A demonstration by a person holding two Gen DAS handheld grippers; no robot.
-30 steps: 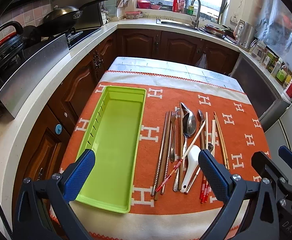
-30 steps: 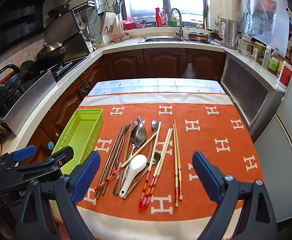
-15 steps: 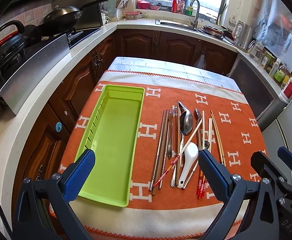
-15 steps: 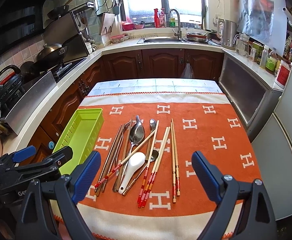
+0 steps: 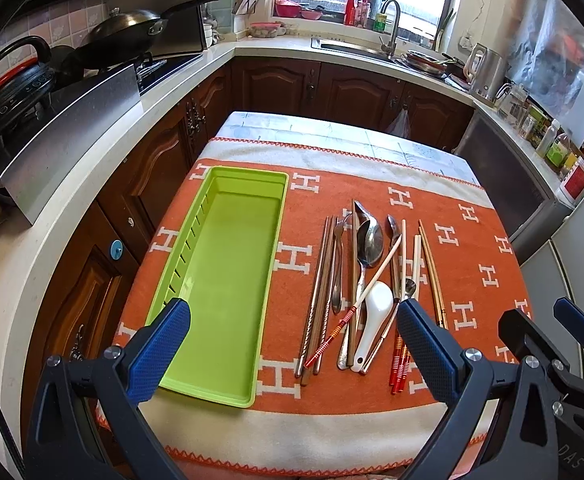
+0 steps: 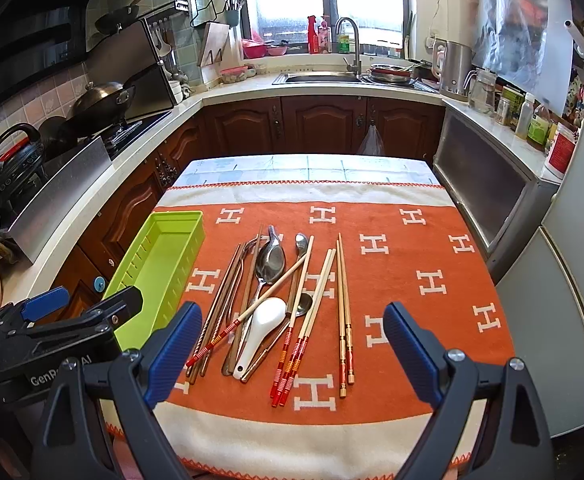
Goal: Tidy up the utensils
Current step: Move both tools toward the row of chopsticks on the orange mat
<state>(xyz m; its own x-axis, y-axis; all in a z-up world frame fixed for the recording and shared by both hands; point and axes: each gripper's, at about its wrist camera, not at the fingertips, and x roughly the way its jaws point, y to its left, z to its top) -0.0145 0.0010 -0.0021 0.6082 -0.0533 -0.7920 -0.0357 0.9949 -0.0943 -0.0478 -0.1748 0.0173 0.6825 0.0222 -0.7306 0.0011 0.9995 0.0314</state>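
I see a table draped in an orange woven cloth (image 6: 391, 280) patterned with white H letters and edged in cream. On its left side lies a long lime-green plastic organizer tray (image 5: 228, 272), with nothing in it. Just right of the tray, apart from it, the utensils lie loose on the cloth in a rough bundle: dark brown wooden chopsticks (image 5: 319, 292), a large stainless steel spoon (image 6: 270, 260), a white ceramic soup spoon (image 6: 264, 320) crossed by a pale chopstick with a red-striped end (image 6: 252, 312), and two pale bamboo chopsticks with red-patterned tips (image 6: 343, 312) at the far right. My left gripper (image 5: 292, 344) hangs above the tray's near end with its blue-padded fingers spread wide, holding nothing. My right gripper (image 6: 292, 344) hangs over the bundle's near ends, equally wide apart.
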